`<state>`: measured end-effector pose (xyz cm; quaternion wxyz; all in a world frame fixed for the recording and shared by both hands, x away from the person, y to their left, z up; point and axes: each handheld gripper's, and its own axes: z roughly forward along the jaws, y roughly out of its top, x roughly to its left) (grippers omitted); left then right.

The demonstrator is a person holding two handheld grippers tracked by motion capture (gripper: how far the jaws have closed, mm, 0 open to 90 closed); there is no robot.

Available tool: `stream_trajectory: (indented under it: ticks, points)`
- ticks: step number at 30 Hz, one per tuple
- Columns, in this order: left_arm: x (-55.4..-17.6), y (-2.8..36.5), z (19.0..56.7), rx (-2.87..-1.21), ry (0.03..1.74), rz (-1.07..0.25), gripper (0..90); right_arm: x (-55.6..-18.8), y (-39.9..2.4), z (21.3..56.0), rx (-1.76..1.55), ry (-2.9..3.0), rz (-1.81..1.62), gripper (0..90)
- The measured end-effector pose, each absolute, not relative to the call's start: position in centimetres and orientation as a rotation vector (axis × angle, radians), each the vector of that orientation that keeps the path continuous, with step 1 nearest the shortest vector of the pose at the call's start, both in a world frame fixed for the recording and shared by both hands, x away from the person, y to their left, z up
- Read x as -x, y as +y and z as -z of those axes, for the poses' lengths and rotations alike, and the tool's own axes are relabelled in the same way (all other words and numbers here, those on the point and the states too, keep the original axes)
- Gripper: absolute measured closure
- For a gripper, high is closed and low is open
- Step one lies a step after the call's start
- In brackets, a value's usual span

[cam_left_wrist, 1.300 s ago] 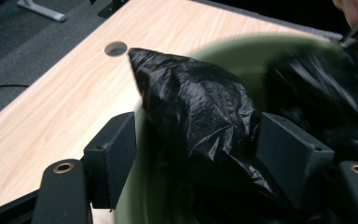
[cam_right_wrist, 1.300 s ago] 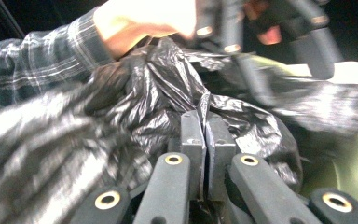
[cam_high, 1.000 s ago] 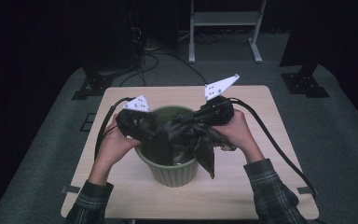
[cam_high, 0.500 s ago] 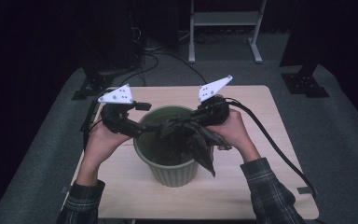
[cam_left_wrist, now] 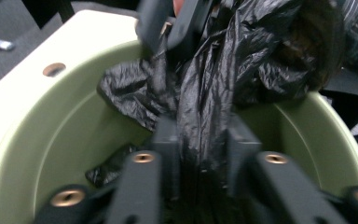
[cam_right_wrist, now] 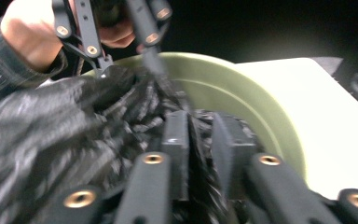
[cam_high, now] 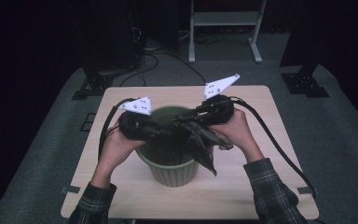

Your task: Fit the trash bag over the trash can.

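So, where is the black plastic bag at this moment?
In the high view the black plastic bag hangs over the green bin at table centre, stretched between the left gripper and right gripper.

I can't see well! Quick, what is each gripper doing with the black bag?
Left gripper: shut on the black bag, over the green bin.
Right gripper: shut on the black bag too.

High view looks down from above; both gripper views sit close, somewhat blurred, sharing the green bin [cam_high: 170, 165].
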<state>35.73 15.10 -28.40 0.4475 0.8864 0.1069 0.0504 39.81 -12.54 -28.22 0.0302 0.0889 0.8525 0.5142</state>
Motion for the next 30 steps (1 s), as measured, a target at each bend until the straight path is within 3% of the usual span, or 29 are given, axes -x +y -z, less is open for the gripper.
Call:
stream_trajectory:
  ticks: [3,16,30]
  points:
    - [-35.5,15.7,28.5,-2.194,0.269,-0.145,79.7,-39.7,-13.9,27.9,-0.323,2.606,-1.594,59.9]
    - [-35.4,18.8,28.7,-2.169,0.351,-0.183,77.8,-37.8,-20.5,28.8,-0.450,2.536,-1.609,55.3]
    - [-35.6,19.2,29.6,-2.167,0.417,-0.171,77.9,-34.2,-20.8,31.5,-0.365,2.546,-1.731,47.4]
